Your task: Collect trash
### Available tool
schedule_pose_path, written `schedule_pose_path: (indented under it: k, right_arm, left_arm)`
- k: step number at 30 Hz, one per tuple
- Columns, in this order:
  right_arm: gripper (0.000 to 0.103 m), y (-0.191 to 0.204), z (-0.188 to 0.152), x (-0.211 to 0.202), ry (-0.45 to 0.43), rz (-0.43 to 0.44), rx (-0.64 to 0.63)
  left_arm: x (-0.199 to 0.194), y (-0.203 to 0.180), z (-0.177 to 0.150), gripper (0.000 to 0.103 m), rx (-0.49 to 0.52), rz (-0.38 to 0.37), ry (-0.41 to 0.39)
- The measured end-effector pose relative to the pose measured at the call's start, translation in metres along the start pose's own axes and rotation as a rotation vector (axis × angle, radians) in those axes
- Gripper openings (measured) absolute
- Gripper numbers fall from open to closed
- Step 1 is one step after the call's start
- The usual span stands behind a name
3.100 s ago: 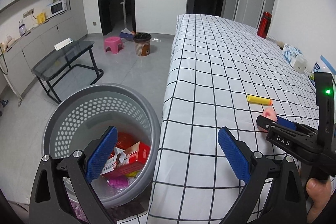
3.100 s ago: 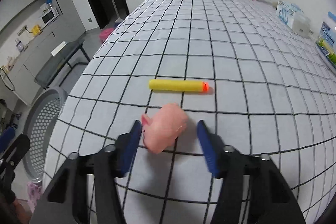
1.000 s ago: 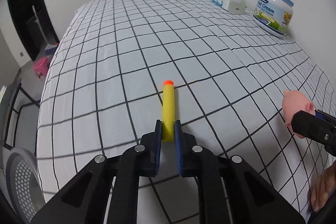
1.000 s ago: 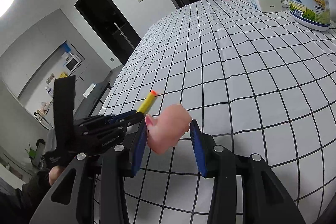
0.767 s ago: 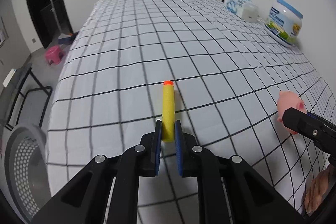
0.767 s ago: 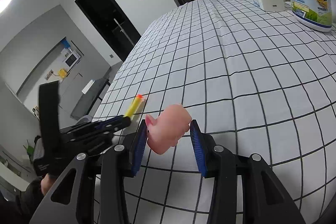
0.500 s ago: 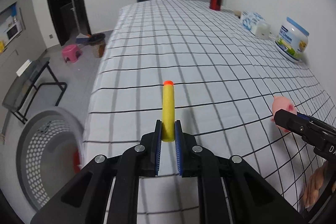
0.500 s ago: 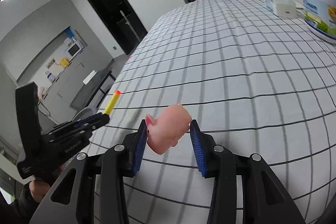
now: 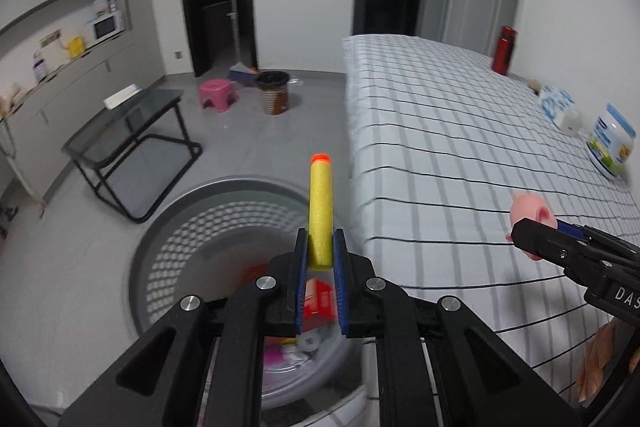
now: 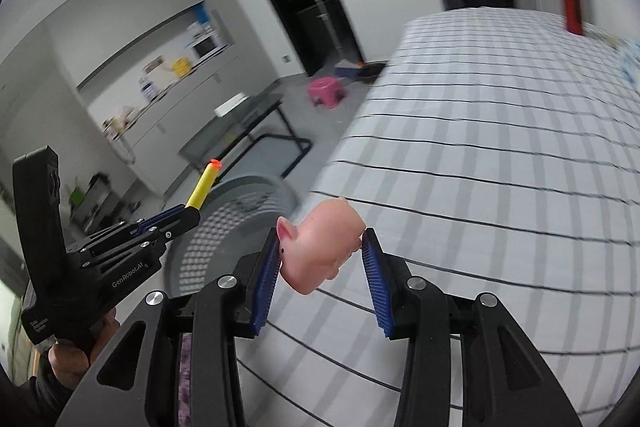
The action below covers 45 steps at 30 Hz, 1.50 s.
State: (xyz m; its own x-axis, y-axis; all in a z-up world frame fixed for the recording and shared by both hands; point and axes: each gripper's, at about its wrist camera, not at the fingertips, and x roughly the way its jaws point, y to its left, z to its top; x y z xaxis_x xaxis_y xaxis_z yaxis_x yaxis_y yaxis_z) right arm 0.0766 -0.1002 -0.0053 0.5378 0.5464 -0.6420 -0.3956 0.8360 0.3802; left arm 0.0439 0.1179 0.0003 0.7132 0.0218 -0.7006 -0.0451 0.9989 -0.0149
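My left gripper [image 9: 320, 251] is shut on a yellow foam dart [image 9: 320, 211] with an orange tip and holds it upright over the grey perforated basket [image 9: 180, 227], which holds red and pink trash. My right gripper [image 10: 320, 251] is shut on a pink pig toy [image 10: 324, 247] and holds it above the checkered bed [image 10: 500, 187] near its left edge. The pig toy [image 9: 530, 215] also shows at the right of the left wrist view. The left gripper with the dart [image 10: 204, 187] shows at the left of the right wrist view, beside the basket [image 10: 236, 211].
A glass side table [image 9: 132, 131], a pink stool [image 9: 218, 93] and a small brown bin [image 9: 274, 97] stand on the floor beyond the basket. A red bottle [image 9: 504, 51], a white pack [image 9: 560, 107] and a cream jar [image 9: 612, 143] sit along the bed's far side.
Both grippers swung left off the bed toward the basket. The left one, first open, closed on the dart and carried it over the basket. The right one lifted the pig toy.
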Motion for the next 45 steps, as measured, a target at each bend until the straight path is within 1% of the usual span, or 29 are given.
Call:
schedule_pose_path:
  k: [5, 7, 11, 15, 21, 30, 31, 33, 34, 35, 37, 39, 41, 43, 45]
  right_arm:
    - [0.04, 0.041, 0.009, 0.039, 0.052, 0.046, -0.074]
    - [0.04, 0.056, 0.007, 0.052, 0.08, 0.054, -0.095]
    - [0.04, 0.085, 0.009, 0.08, 0.118, 0.077, -0.15]
    - [0.04, 0.102, 0.009, 0.102, 0.152, 0.077, -0.193]
    - [0.04, 0.114, 0.001, 0.122, 0.186, 0.073, -0.225]
    - [0.04, 0.11, 0.002, 0.125, 0.178, 0.066, -0.219]
    - [0.041, 0.109, 0.003, 0.126, 0.177, 0.066, -0.22]
    - [0.054, 0.108, 0.003, 0.124, 0.169, 0.065, -0.222]
    - [0.055, 0.107, 0.002, 0.123, 0.163, 0.065, -0.223]
    - [0.055, 0.107, 0.002, 0.121, 0.157, 0.064, -0.224]
    - [0.055, 0.109, 0.002, 0.119, 0.149, 0.06, -0.228]
    - [0.055, 0.108, 0.002, 0.118, 0.145, 0.056, -0.224]
    - [0.055, 0.108, 0.002, 0.118, 0.143, 0.057, -0.217]
    - [0.055, 0.106, 0.001, 0.117, 0.138, 0.055, -0.213]
    - [0.055, 0.106, 0.001, 0.116, 0.135, 0.053, -0.213]
  left_arm:
    - [0.001, 0.047, -0.012, 0.013, -0.072, 0.087, 0.022]
    - [0.004, 0.057, -0.017, 0.013, -0.096, 0.103, 0.031]
    - [0.009, 0.074, -0.027, 0.013, -0.143, 0.115, 0.056]
    - [0.019, 0.088, -0.036, 0.013, -0.181, 0.119, 0.088]
    - [0.025, 0.097, -0.046, 0.013, -0.214, 0.132, 0.109]
    - [0.032, 0.099, -0.049, 0.013, -0.217, 0.156, 0.133]
    - [0.031, 0.098, -0.048, 0.015, -0.217, 0.157, 0.132]
    - [0.031, 0.096, -0.048, 0.024, -0.215, 0.161, 0.13]
    - [0.031, 0.096, -0.048, 0.033, -0.215, 0.166, 0.128]
    - [0.03, 0.096, -0.048, 0.041, -0.215, 0.168, 0.126]
    - [0.029, 0.096, -0.048, 0.049, -0.218, 0.177, 0.122]
    - [0.028, 0.096, -0.049, 0.052, -0.222, 0.185, 0.121]
    - [0.027, 0.097, -0.049, 0.06, -0.224, 0.197, 0.117]
    - [0.024, 0.097, -0.049, 0.066, -0.225, 0.208, 0.108]
    - [0.023, 0.098, -0.049, 0.067, -0.227, 0.211, 0.104]
